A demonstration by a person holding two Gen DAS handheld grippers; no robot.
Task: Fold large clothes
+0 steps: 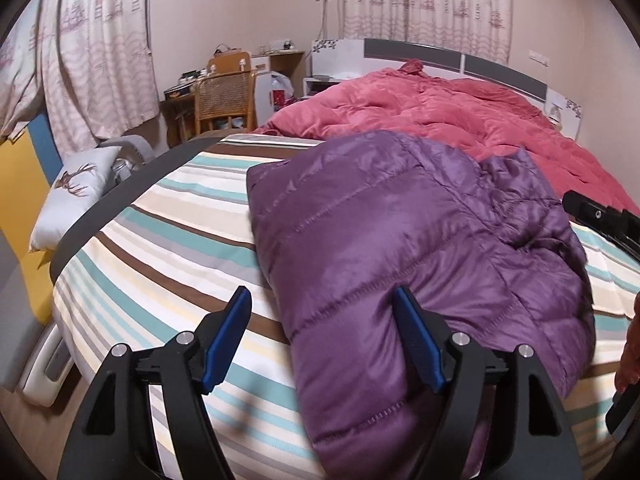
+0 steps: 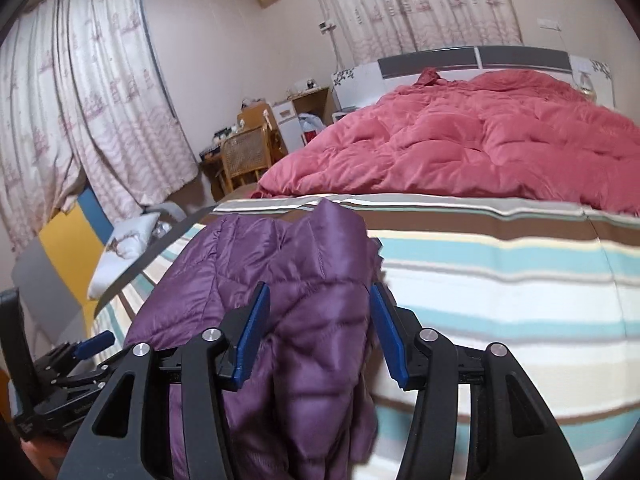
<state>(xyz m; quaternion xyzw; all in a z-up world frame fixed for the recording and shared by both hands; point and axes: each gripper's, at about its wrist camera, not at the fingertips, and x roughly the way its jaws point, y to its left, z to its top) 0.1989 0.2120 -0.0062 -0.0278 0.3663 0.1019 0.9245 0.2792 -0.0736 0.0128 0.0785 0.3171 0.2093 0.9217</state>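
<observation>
The jacket [image 1: 400,264] lies on the bed [image 1: 160,248], at its near end. Behind it, at 12 o'clock, lies the quilt [image 1: 440,116]. At 10 o'clock a chair [image 1: 226,98] stands beside the bed; at 9 o'clock lies a pillow [image 1: 72,200].

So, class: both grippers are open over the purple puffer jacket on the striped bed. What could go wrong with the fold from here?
1. The purple jacket looks slick and puffy; with both the left gripper and right gripper open, the fold may spring apart.
2. Its near part hangs over the edge of the striped sheet, so it might slide off.
3. The bunched right side may get trapped as a lump.
</observation>
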